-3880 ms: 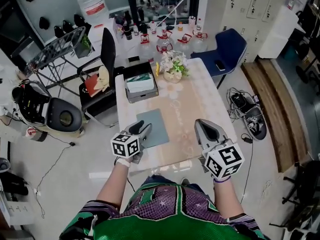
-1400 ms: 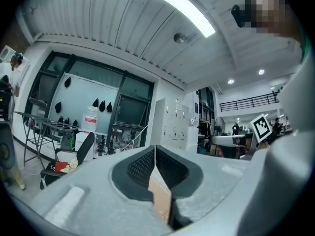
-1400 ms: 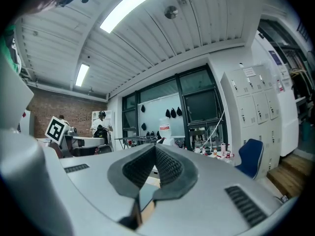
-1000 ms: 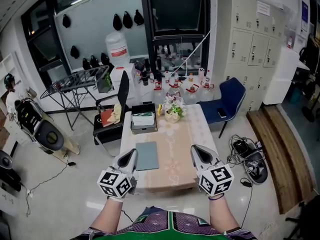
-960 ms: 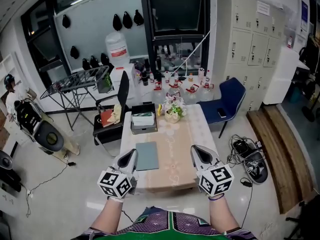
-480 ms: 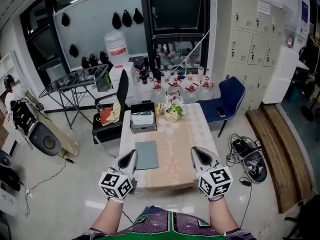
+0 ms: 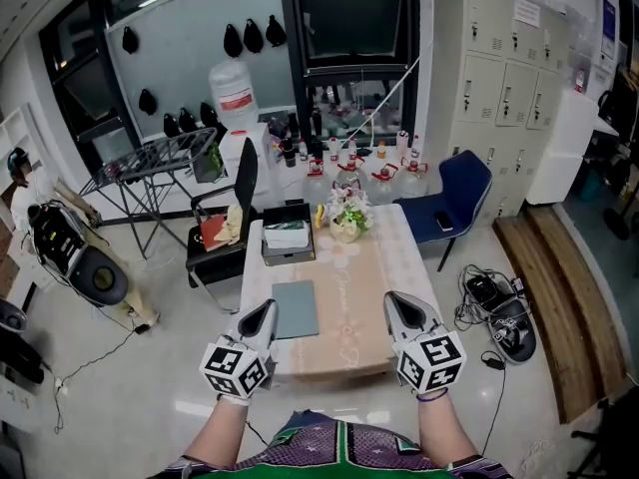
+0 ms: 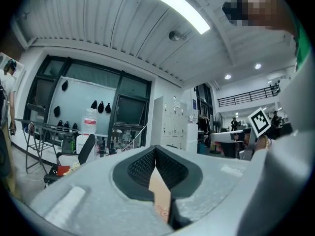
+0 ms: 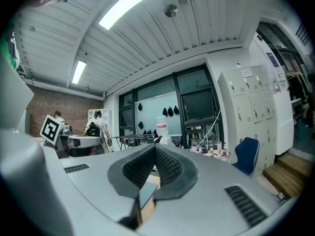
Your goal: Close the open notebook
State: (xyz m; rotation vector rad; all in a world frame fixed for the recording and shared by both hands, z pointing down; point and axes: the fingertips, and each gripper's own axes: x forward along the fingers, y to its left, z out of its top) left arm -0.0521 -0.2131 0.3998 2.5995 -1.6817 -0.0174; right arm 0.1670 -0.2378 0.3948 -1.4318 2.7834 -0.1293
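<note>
While the closed notebook (image 7: 296, 308) lies at the tabletop's (image 7: 364, 287) eight o'clock, my left claw (image 7: 266, 309) and right claw (image 7: 396, 302) hover clenched.

No lettering can be read anywhere: the red label on the jug (image 7: 236, 96) and the sheet (image 7: 526, 13) on the lockers (image 7: 499, 88) are too small to make out, and the left gripper (image 7: 266, 310) and right gripper (image 7: 397, 301) bear only black-and-white square markers.

Pale lockers (image 7: 504, 58) stand behind a blue chair (image 7: 457, 190) on the light grey floor (image 7: 150, 387).
</note>
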